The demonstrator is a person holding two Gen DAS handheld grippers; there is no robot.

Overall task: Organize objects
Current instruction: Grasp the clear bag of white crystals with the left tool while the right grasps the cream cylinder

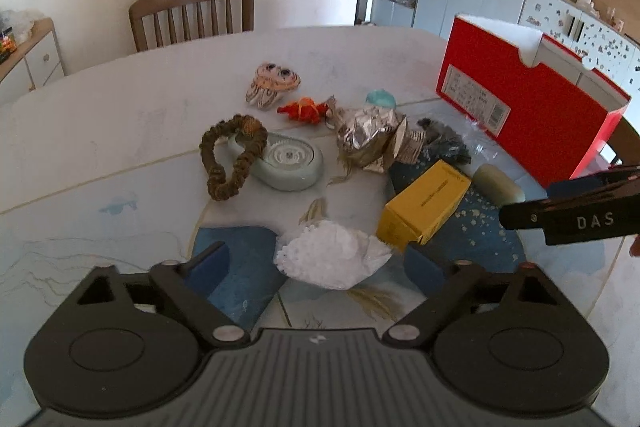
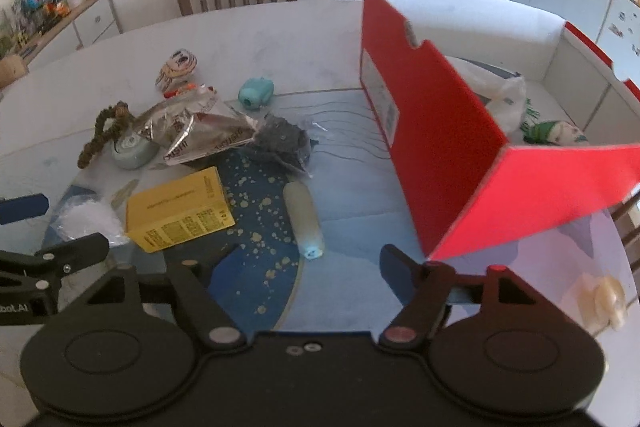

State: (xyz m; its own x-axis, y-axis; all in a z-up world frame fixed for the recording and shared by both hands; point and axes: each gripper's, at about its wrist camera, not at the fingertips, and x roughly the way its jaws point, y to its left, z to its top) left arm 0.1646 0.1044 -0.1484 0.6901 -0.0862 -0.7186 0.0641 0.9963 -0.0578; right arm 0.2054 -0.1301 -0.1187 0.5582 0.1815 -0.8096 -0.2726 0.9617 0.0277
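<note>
Clutter sits mid-table (image 1: pixel 100 115), left of the red shoebox (image 1: pixel 532 115): yellow carton (image 1: pixel 424 203), pale green bar (image 1: pixel 498 183), crumpled foil wrapper (image 1: pixel 368 139), dark packet (image 1: pixel 448 143), teal sharpener (image 2: pixel 256 93), brown braided ring (image 1: pixel 232 155) draped over a grey-green oval dish (image 1: pixel 292 163), orange toy (image 1: pixel 304 111), striped figurine (image 1: pixel 272 85).

Left gripper (image 1: pixel 320 259) has its jaws spread wide around a white plastic bag (image 1: pixel 332 259), pads not touching it. Yellow carton lies just beside the bag, next to the right finger.

Right gripper (image 2: pixel 308 263) is open with the green bar's near end between the fingers, no contact visible. Shoebox corner is just beside its right finger (image 2: pixel 400 275). Shoebox already holds a white bag and a green-patterned item (image 2: pixel 556 133). Cream object (image 2: pixel 604 301) sits apart at the table's right edge.

Wooden chair (image 1: pixel 192 11) at the far side.
</note>
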